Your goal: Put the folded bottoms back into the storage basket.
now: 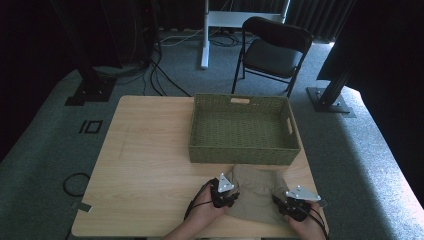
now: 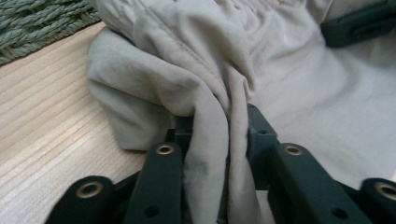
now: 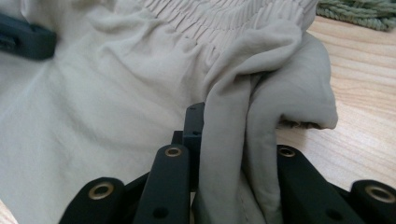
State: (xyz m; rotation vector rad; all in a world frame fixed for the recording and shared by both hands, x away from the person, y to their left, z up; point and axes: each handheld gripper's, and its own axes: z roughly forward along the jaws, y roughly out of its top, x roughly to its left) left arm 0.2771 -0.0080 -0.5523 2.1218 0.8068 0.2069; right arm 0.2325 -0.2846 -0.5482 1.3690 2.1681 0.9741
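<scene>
Crumpled beige garment (image 1: 256,192), elastic-gathered edge, pinched in both jaws

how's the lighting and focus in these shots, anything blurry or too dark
High view: dim, the room's edges almost black, table and basket readable. Left gripper view: bright and even, garment folds sharp, far gripper soft. Right gripper view: similar, cloth crisp, basket corner slightly blurred.
</scene>
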